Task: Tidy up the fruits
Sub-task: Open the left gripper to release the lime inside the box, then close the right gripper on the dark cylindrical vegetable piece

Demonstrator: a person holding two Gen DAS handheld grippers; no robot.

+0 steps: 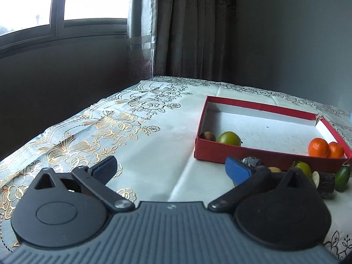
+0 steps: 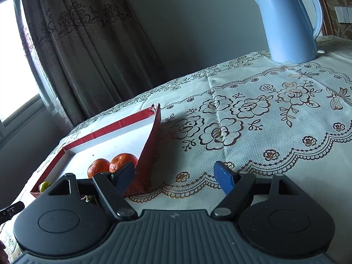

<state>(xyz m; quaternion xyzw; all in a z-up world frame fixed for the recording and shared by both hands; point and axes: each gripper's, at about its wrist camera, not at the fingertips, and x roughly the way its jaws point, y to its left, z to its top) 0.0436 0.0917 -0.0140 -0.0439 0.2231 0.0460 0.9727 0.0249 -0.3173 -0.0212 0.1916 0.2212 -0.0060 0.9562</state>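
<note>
A red box [image 1: 259, 157] with a white floor lies on the table. Inside it are a brown kiwi-like fruit [image 1: 209, 136], a green fruit [image 1: 228, 138] and two oranges [image 1: 318, 147]. In front of the box lie loose fruits: a dark one [image 1: 252, 161], a green one [image 1: 304, 167], a small green one [image 1: 342, 178] and a dark cut piece [image 1: 325, 184]. My left gripper [image 1: 171, 170] is open and empty, left of the loose fruits. My right gripper [image 2: 175, 177] is open and empty by the box's right wall [image 2: 149, 160]; the oranges [image 2: 122, 161] show behind its left finger.
A light blue electric kettle [image 2: 288, 19] stands at the far right of the table. A floral tablecloth [image 1: 132, 121] covers the table. Curtains [image 1: 193, 26] and a window [image 1: 61, 2] are behind. The table's left edge is near my left gripper.
</note>
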